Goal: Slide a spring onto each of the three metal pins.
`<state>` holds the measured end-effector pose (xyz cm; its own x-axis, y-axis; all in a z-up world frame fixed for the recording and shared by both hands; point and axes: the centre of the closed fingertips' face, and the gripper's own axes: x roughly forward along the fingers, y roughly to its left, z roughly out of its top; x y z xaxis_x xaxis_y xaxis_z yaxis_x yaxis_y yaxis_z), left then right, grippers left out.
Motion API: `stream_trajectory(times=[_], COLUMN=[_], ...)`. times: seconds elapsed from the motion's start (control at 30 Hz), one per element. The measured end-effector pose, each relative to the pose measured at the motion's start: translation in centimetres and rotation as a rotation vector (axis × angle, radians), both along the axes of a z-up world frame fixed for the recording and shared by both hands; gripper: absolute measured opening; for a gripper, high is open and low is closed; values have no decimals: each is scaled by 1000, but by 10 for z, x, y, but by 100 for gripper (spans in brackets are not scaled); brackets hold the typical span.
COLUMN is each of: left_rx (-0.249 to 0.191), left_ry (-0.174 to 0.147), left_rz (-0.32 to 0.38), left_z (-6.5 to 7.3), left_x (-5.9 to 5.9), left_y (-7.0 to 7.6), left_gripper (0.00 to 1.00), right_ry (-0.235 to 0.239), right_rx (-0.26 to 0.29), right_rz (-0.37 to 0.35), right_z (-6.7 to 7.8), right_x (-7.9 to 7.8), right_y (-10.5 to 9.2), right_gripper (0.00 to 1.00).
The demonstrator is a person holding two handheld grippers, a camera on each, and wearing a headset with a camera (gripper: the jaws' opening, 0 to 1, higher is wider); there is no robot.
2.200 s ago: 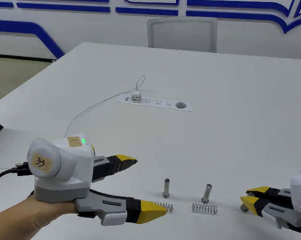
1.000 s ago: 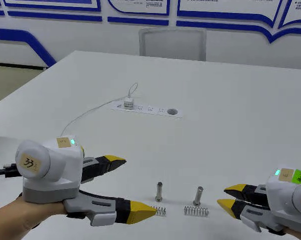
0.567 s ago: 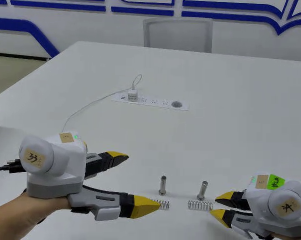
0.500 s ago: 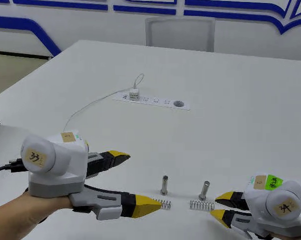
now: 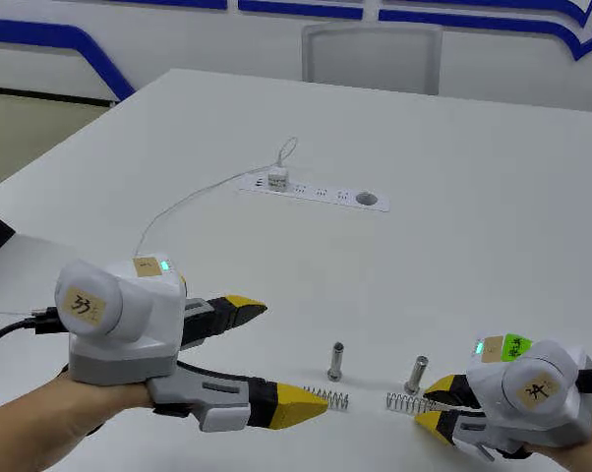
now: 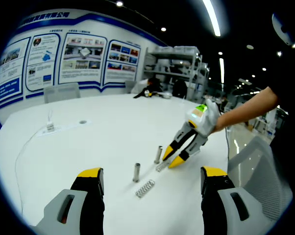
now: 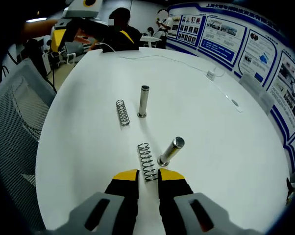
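Note:
Two short metal pins stand upright on the white table [image 5: 453, 246], a left pin [image 5: 335, 361] and a right pin [image 5: 416, 375]. A spring [image 5: 325, 395] lies in front of the left pin. Another spring [image 5: 406, 401] lies beside the right pin [image 7: 171, 152]. My right gripper [image 5: 434, 404] is low at the right, its jaws narrowly open around the near end of that spring [image 7: 146, 160], which still rests on the table. My left gripper [image 5: 276, 359] hovers wide open and holds nothing, its lower tip near the left spring [image 6: 145, 188].
A white power strip [image 5: 316, 192] with a plugged charger [image 5: 276, 179] and a thin cable [image 5: 193, 202] lies mid-table. A grey chair [image 5: 372, 54] stands at the far edge. People sit at another table [image 7: 113, 29] in the background.
My right gripper has moved left toward the right pin until its tips reach the end of the spring beside it. The left gripper has stayed about where it was, still wide open.

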<state>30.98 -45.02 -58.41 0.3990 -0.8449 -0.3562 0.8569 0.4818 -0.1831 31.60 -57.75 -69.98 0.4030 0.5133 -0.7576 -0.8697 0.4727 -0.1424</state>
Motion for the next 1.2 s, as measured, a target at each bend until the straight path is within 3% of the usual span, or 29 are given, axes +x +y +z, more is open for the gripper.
stream_trajectory(times=[0.37, 0.57, 0.67, 1.07, 1.2], left_rx=[-2, 10, 18, 32, 58], left_ry=[3, -2, -4, -17, -21], left_rz=[-16, -48, -66, -125, -164], left_z=[0, 1, 1, 0, -4], left_x=[-3, -8, -11, -18, -24], left_y=[-7, -18, -23, -43, -50], left_gripper=[82, 82, 82, 82, 82], right_ry=[33, 35, 38, -7, -22], right_rx=[11, 0, 30, 44, 53], right_rz=[-8, 14, 9, 12, 26], right_z=[0, 1, 7, 37, 45], right_x=[-6, -20, -23, -30, -35], right_y=[4, 9, 10, -5, -7], right_gripper=[11, 11, 10, 10, 10])
